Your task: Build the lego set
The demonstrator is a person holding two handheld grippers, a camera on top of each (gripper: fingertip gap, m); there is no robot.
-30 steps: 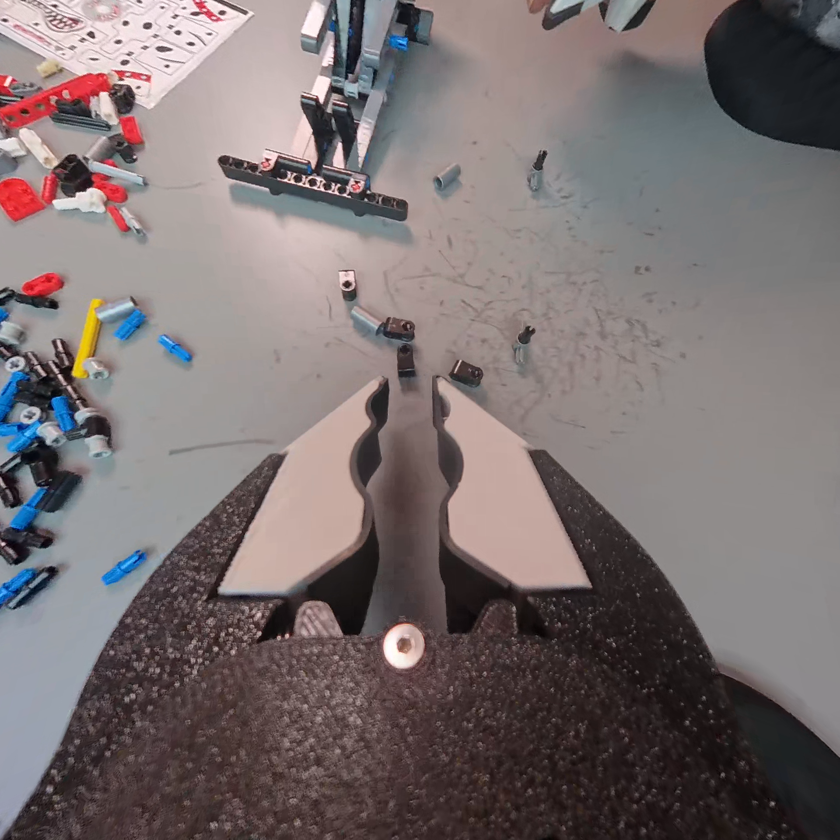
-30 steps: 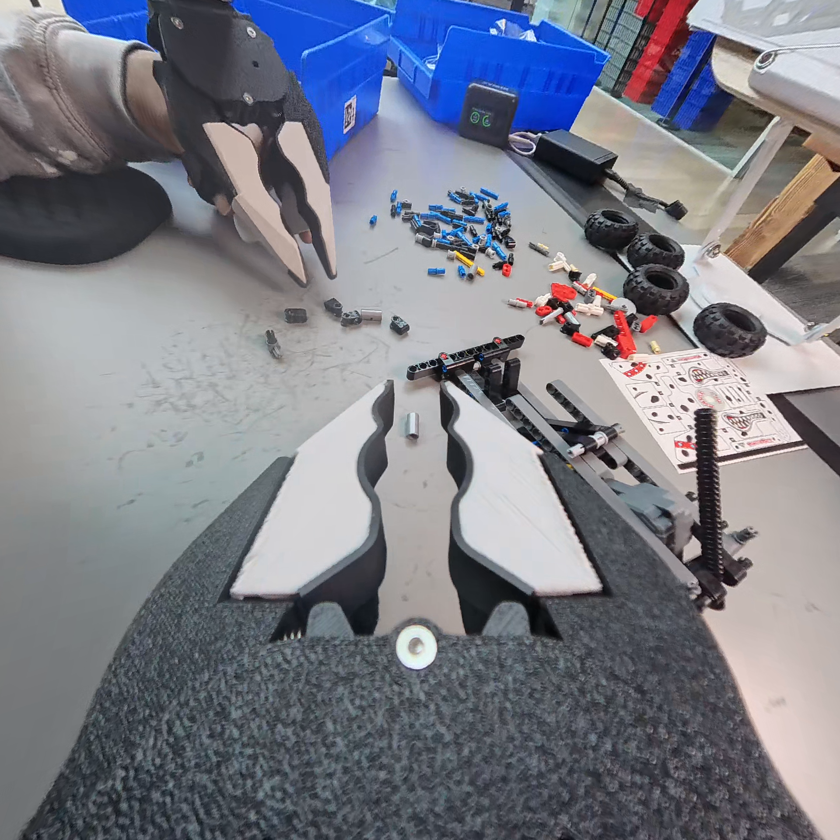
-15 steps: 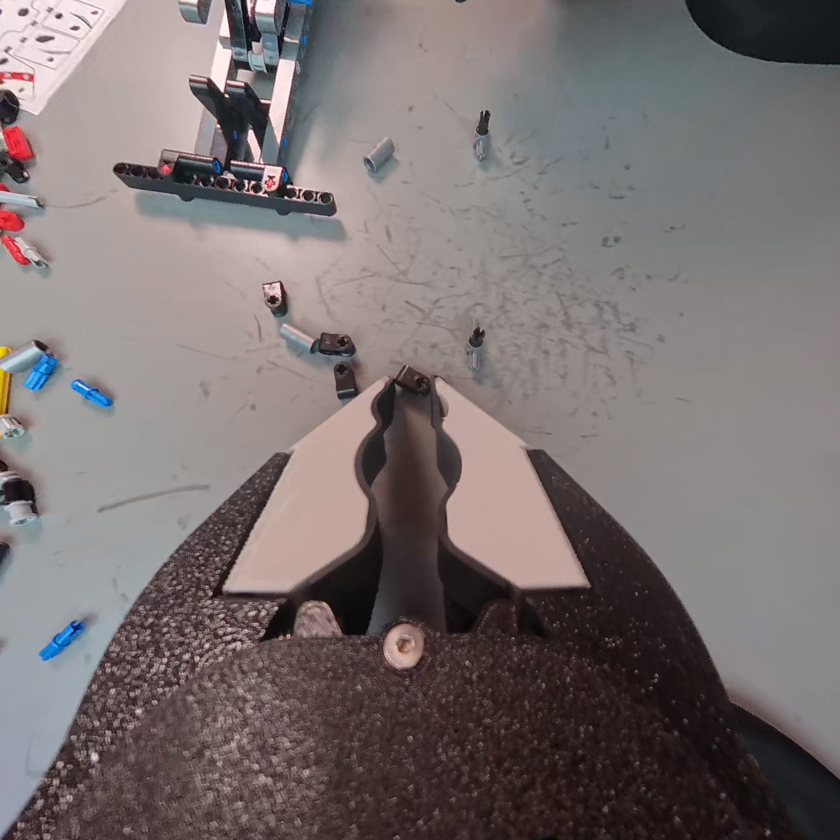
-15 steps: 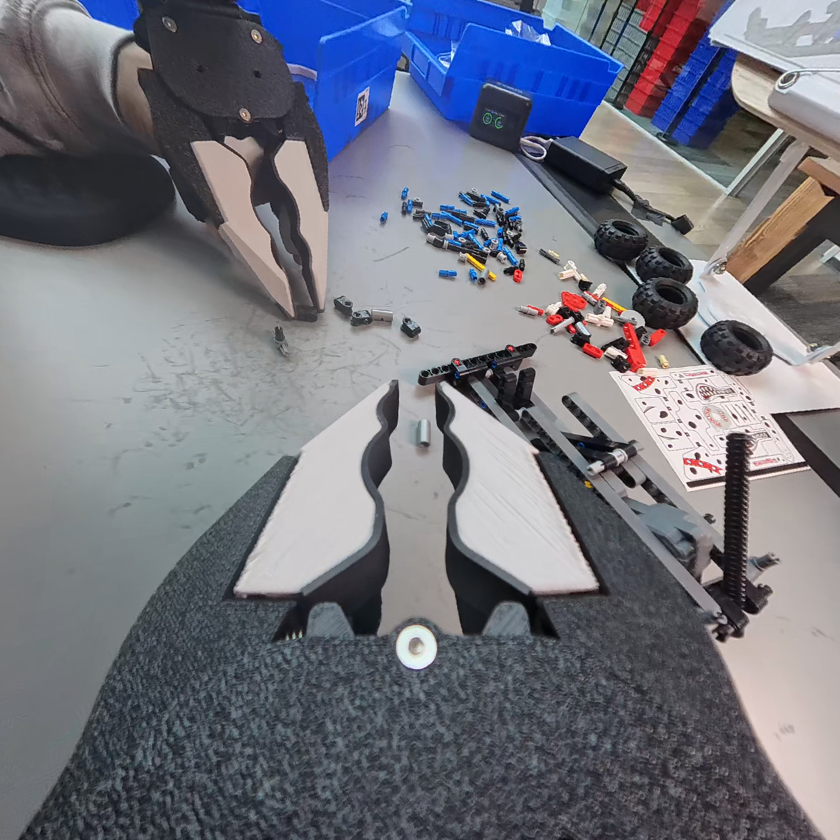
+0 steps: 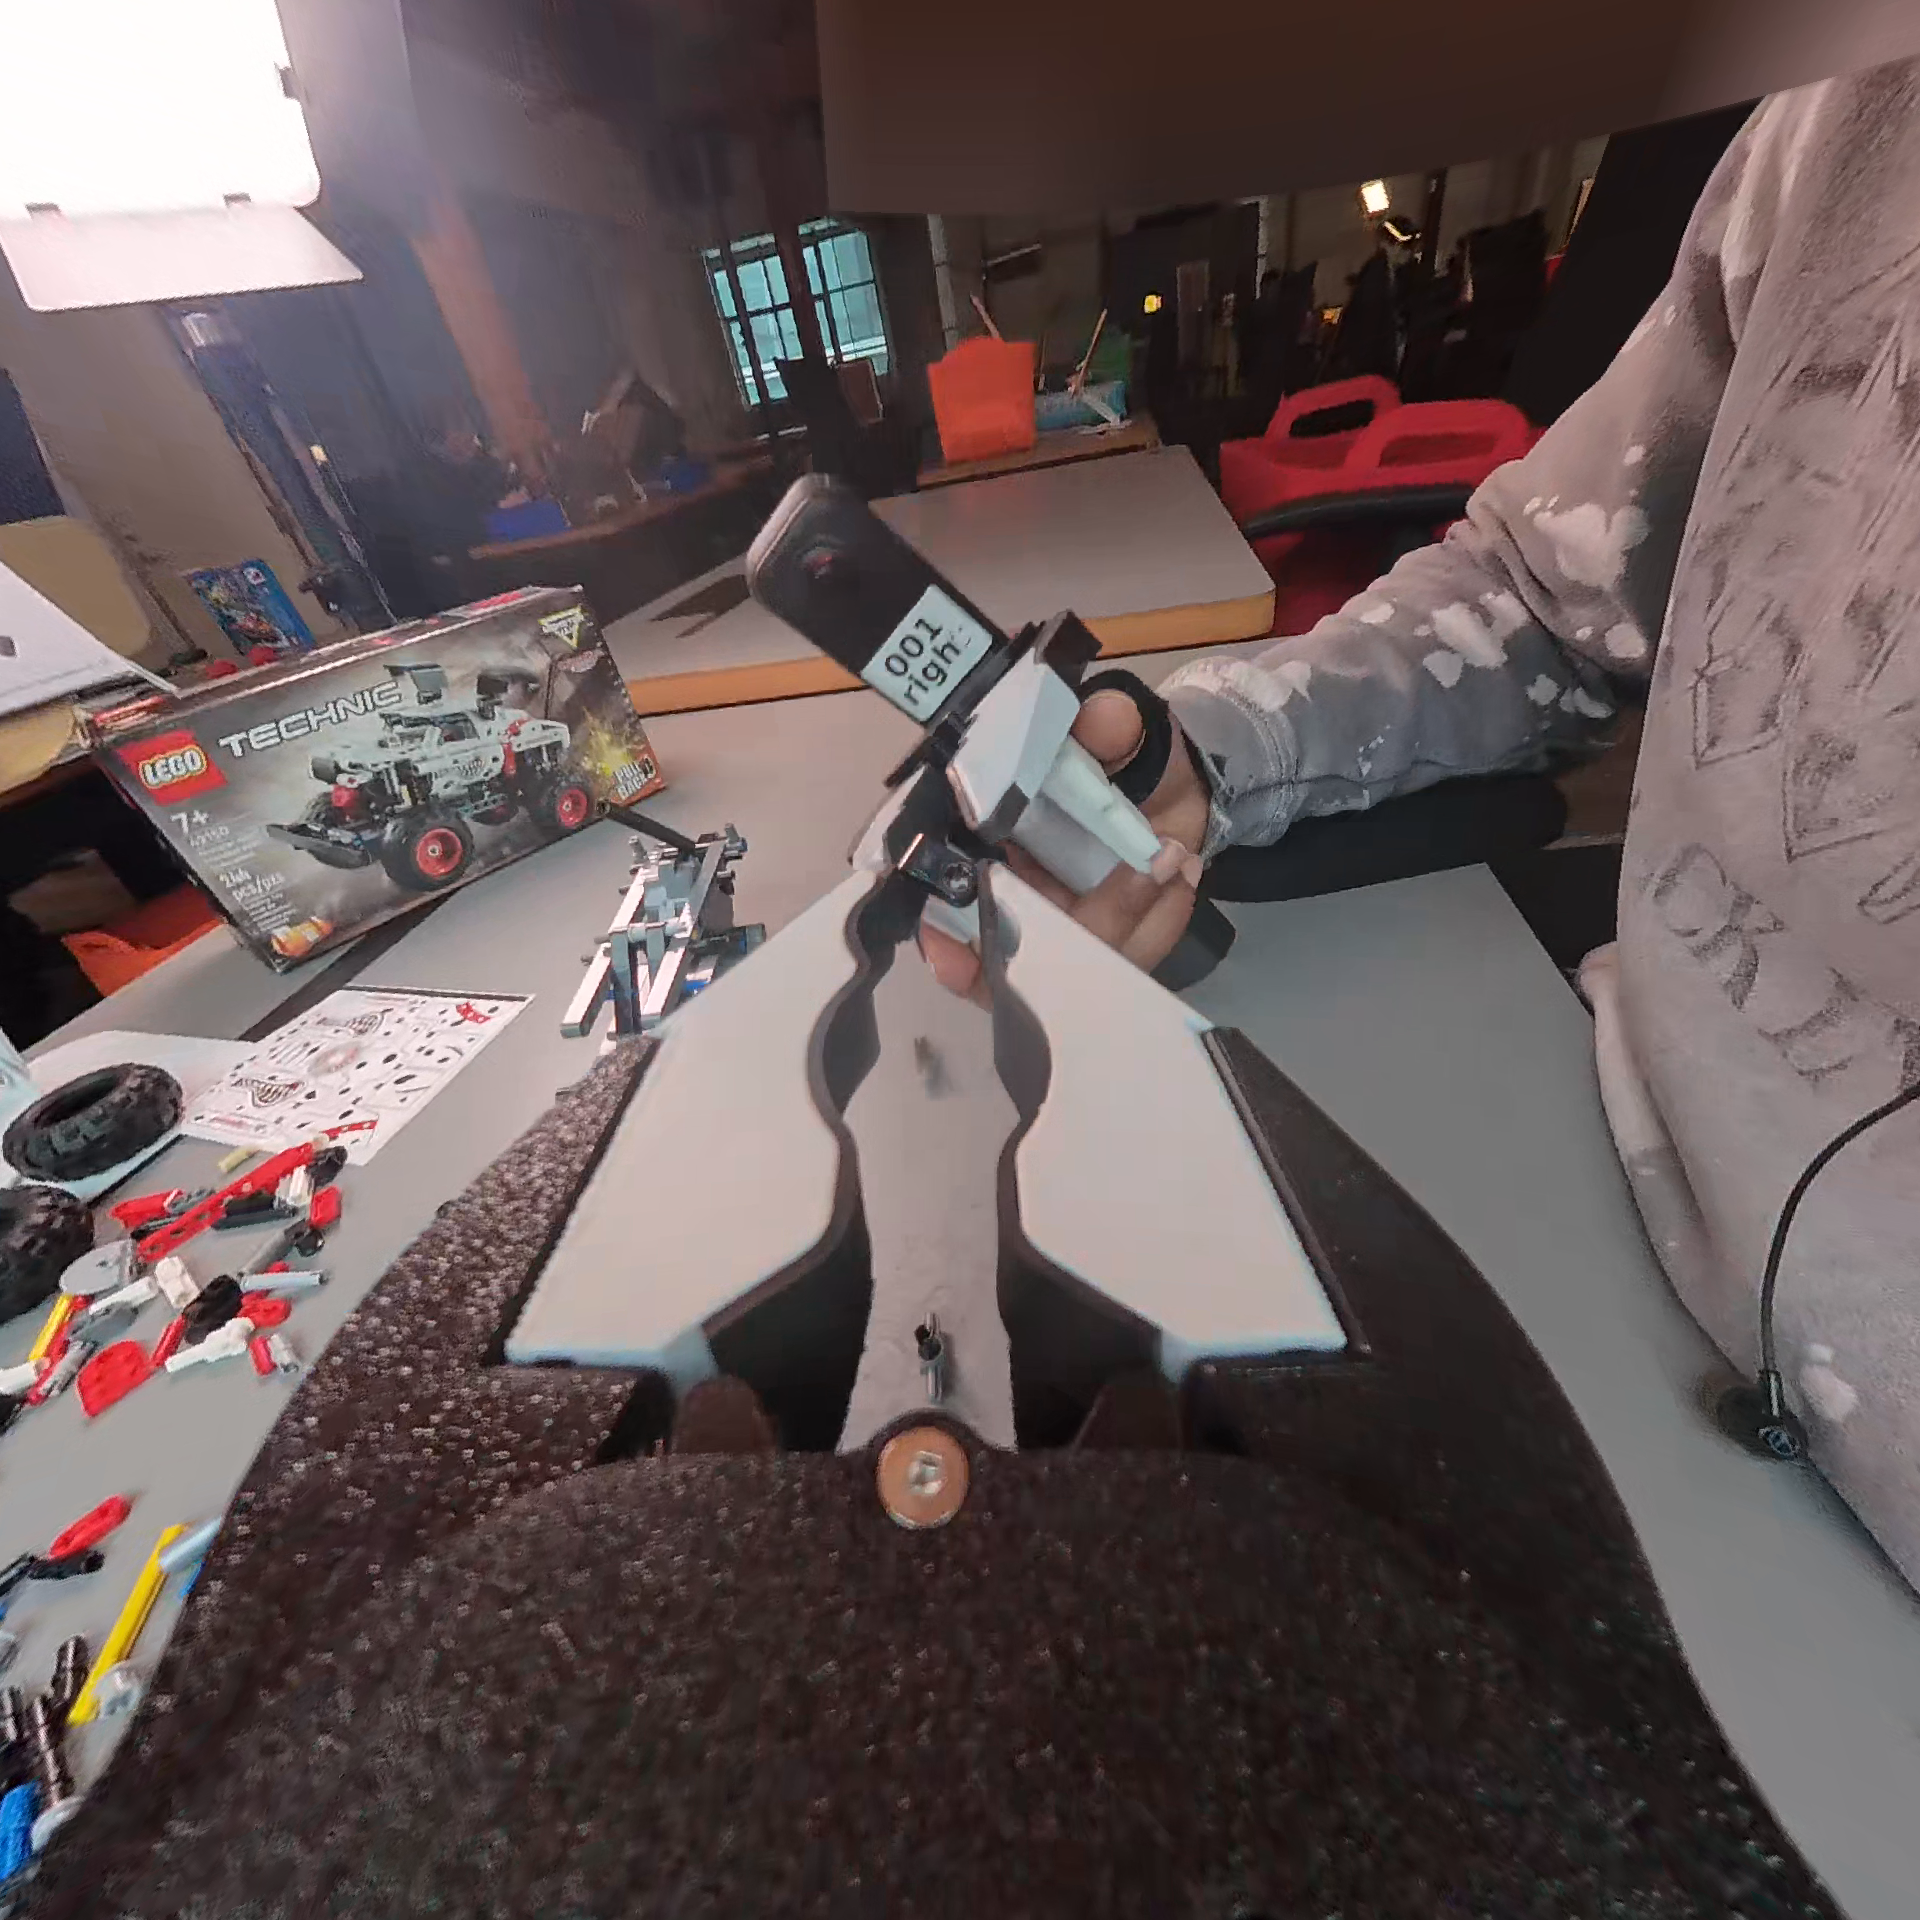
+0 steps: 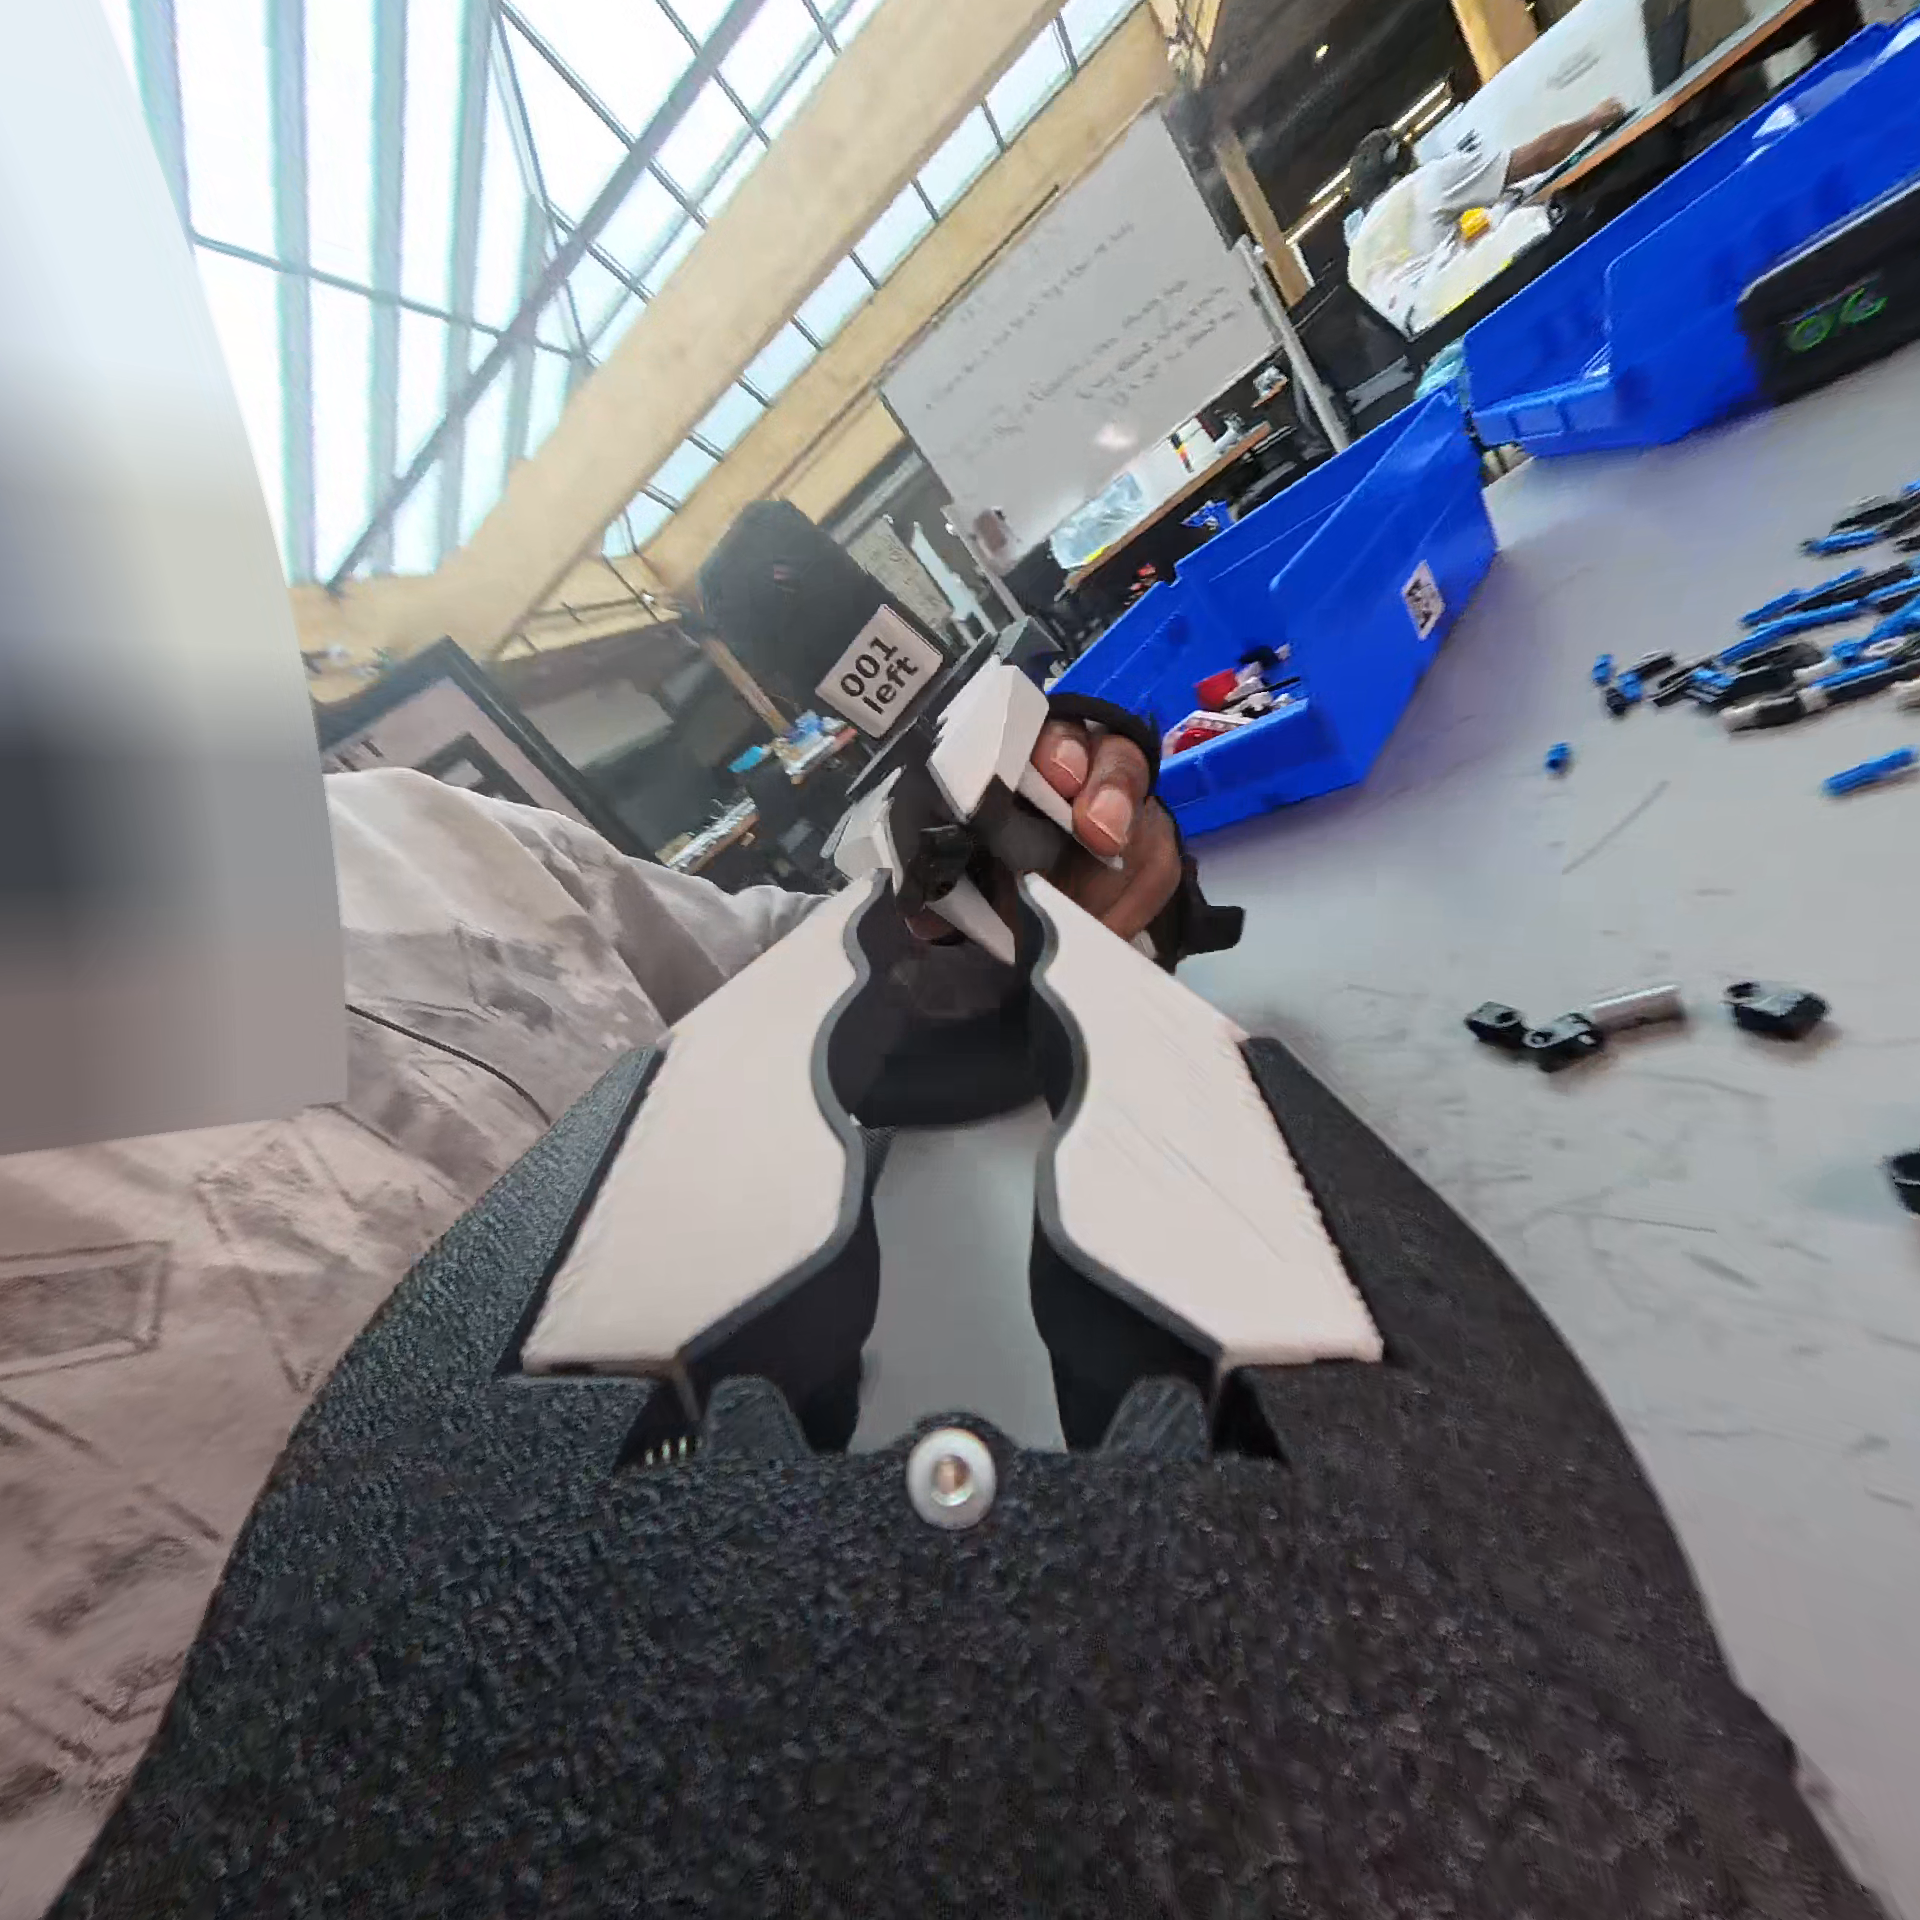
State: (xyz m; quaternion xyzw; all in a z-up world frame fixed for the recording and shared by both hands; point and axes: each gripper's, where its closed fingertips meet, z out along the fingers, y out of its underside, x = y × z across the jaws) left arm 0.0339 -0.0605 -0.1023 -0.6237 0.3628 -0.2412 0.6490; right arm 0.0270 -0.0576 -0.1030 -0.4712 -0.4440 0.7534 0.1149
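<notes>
My left gripper (image 5: 932, 891) is raised off the grey table (image 5: 1403, 1091) and is shut on a small black connector (image 5: 940, 873) at its tips. It faces my right gripper (image 6: 956, 885), which is also raised, tip to tip with it. The right gripper's jaws stand apart and hold nothing; the connector (image 6: 940, 860) and a left fingertip (image 6: 977, 914) sit just at its tips. The part-built chassis (image 5: 665, 935) stands on the table to the left.
The set's box (image 5: 374, 769), a sticker sheet (image 5: 353, 1060), tyres (image 5: 88, 1122) and red and white loose parts (image 5: 208, 1268) lie left. A small pin (image 5: 930, 1356) lies below. Black connectors with a grey sleeve (image 6: 1631, 1013), blue pins (image 6: 1818, 665) and blue bins (image 6: 1351, 644) are right. The person's torso is close. The grippers are tip to tip, or close to it.
My left gripper took the black connector off the table and lifted it. Both grippers tilted up from the table and now face each other, tips nearly touching.
</notes>
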